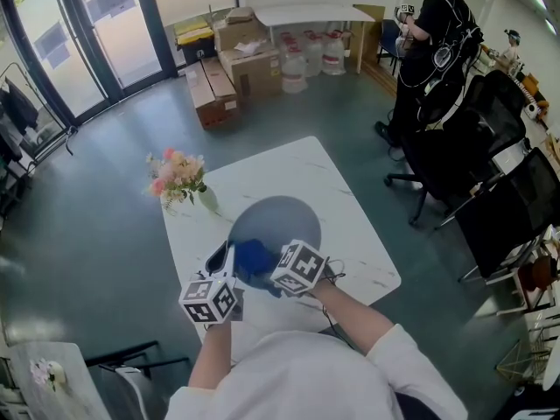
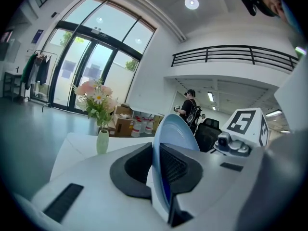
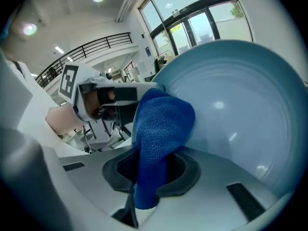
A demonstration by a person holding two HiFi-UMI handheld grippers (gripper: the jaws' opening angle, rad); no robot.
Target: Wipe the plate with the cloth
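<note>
Plate [image 1: 276, 221] is up off the table [image 1: 359, 234], standing on edge in the air, and the only thing carrying it is a pinch on its near rim. That's the worry. My read: a hard shove from the cloth [image 1: 254, 259] against the face would lever the plate round that single grip point, and it could twist out and drop onto the table below. The flowers [image 1: 179, 178] stand near the far left corner, so a sliding plate might reach them too.

Second risk: the cloth itself. Only a narrow fold sits in the jaws, so a dragging stroke across the smooth face could tug it free. And the two tools work close together; a wide sweep toward the held rim could knock one into the other.

Now the grips. The left hand-held gripper [image 2: 156, 170] is clenched right down on the plate's rim [image 2: 175, 134], which runs edge-on between its pads. The right hand-held gripper [image 3: 149, 172] is clamped on the blue cloth [image 3: 161, 124], jaws drawn in tight round the fold, with the bunched end bulging out ahead of them and pressed to the plate's pale blue face [image 3: 240, 114] near the left tool's hold.
</note>
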